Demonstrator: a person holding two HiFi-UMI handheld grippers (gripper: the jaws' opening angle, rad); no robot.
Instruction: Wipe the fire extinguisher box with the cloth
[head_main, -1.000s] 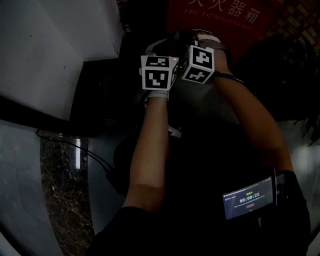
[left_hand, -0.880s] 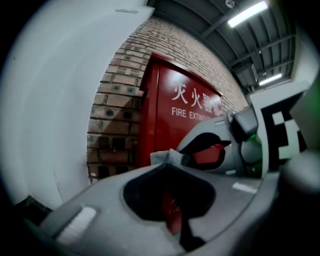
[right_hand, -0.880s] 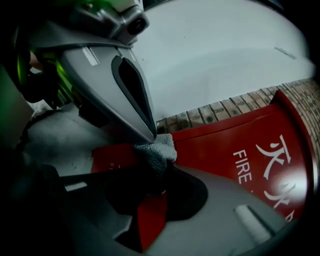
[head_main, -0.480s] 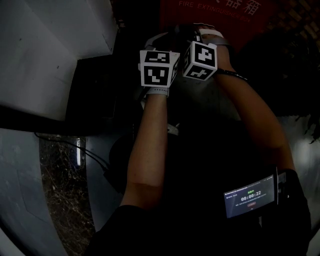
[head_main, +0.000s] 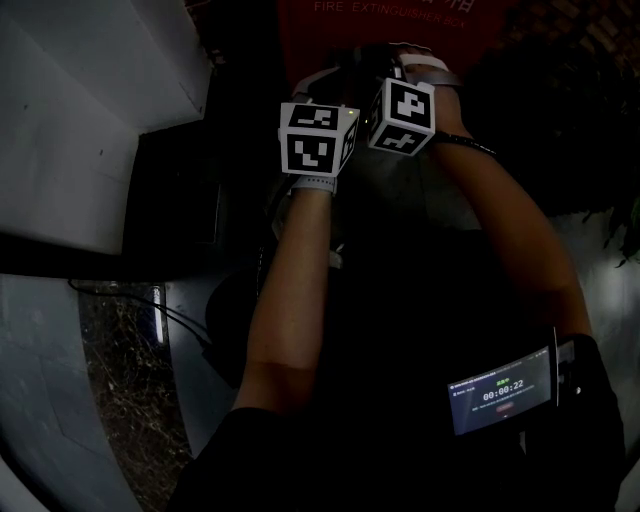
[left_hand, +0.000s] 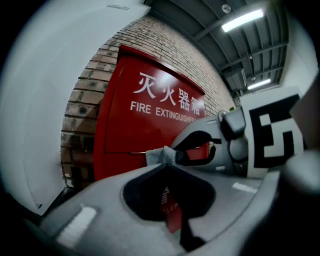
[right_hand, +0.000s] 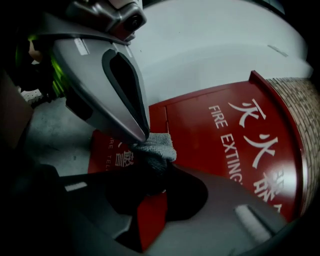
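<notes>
- White wall (right_hand: 200, 50) and brick wall (left_hand: 85, 100): the brick backs the box and the white surface runs off from its left side.
- Fire extinguisher box (left_hand: 145, 130): red, upright against the brick, with its front facing both claws. A seam crosses the front partway up.
- My left claw (left_hand: 165, 165): clenched at the tip on one end of the cloth.
- My right claw (right_hand: 161, 167): likewise clenched on the cloth. The two tips meet almost nose to nose in front of the box.
- Cloth (left_hand: 159, 156): a small grey knitted wad pinched between the two tips and held before the lower part of the red front. I cannot tell whether it touches the box.
- Judgement on the step: the cloth is bunched too small. I should leave it with one claw, let a broad fold hang free, and press that fold flat to the panel. Strokes should overlap and run from the top edge down, so that no metal tip scrapes the paint.
- Small screen (head_main: 500, 392) on my right forearm: reads 00:00:22.
- Lettering: white Chinese characters over "FIRE EXTINGUISHER" on the upper front. The smaller print lower down is only partly legible.
</notes>
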